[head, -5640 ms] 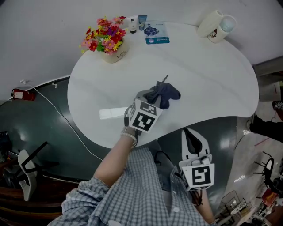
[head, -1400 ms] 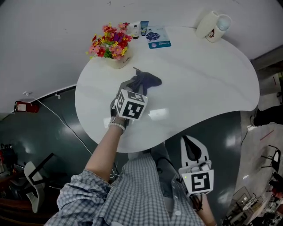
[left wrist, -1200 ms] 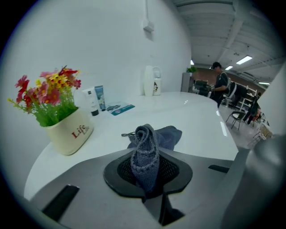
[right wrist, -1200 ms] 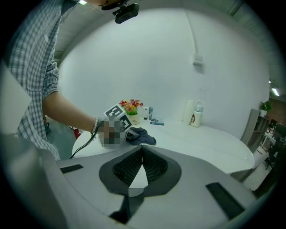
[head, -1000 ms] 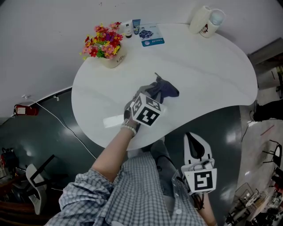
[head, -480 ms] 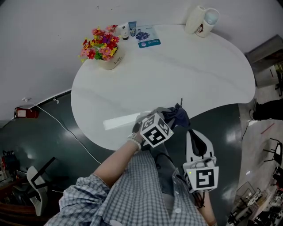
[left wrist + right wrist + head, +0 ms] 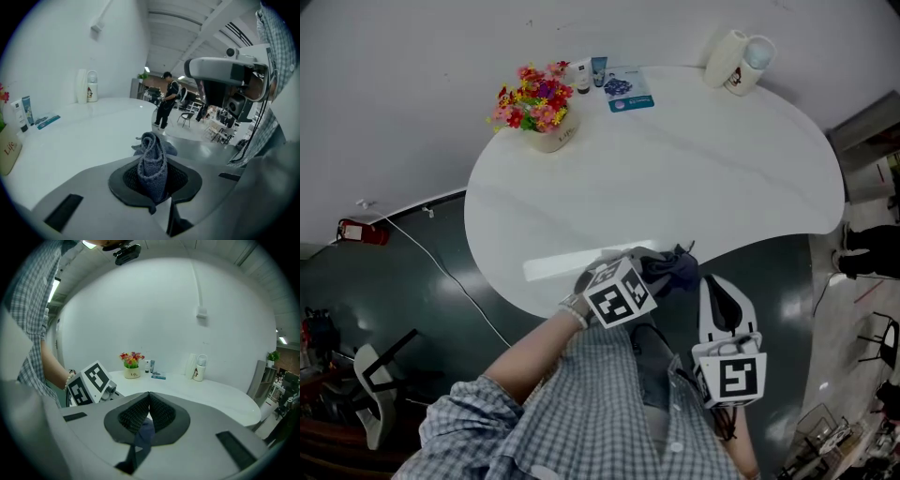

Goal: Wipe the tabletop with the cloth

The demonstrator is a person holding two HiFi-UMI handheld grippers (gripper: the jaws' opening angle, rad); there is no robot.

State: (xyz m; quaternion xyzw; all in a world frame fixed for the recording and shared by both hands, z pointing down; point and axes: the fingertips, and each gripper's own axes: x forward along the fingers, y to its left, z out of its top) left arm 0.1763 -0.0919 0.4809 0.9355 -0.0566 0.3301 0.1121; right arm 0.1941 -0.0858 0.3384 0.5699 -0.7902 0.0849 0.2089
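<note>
Head view | left gripper [image 7: 649, 269] gripped the dark cloth [image 7: 673, 268] at the tabletop's [image 7: 722, 169] near edge | right gripper [image 7: 715, 292] hung off the table, jaws pressed together | flower pot [image 7: 546, 112], tubes [image 7: 589, 73], packet [image 7: 630, 91] and cups [image 7: 741, 58] stood along the far side, well apart from the cloth

One word reads clearly: "Life", in dark script on the cream flower pot [image 7: 8, 152]. Just right of the pot, two tubes [image 7: 589, 73] and a blue packet [image 7: 629, 90] carry print too small to read. The cubes on the left gripper [image 7: 654, 272] and right gripper [image 7: 715, 287] show black-and-white square markers, no letters.
</note>
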